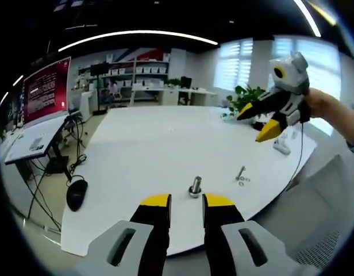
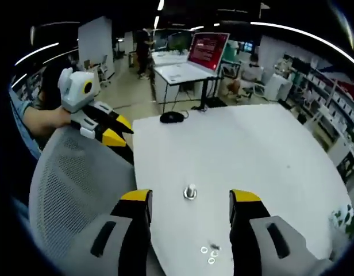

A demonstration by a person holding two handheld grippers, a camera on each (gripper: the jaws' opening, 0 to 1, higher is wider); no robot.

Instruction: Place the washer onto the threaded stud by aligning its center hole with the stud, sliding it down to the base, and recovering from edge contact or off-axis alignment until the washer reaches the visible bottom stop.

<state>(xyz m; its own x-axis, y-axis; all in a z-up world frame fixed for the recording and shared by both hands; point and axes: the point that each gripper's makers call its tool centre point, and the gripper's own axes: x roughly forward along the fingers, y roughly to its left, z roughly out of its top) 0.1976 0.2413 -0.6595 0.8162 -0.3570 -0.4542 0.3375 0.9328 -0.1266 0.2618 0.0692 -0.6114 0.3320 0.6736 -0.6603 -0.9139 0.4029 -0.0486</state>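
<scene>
We find the threaded stud [image 1: 195,186] standing upright on the white table [image 1: 148,149], a short silvery post on a wider round base. Small silvery washers [image 2: 210,252] lie loose on the table near it, beside a bolt [image 1: 241,172]. The left tongs [image 1: 186,201] and right tongs [image 2: 190,197] hover apart-jawed, holding nothing.

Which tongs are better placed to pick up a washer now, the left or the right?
Probably the right tongs. They are open, and the loose washers lie on the white table between them, close by. The left tongs point at the threaded stud, with the washers off to one side.
</scene>
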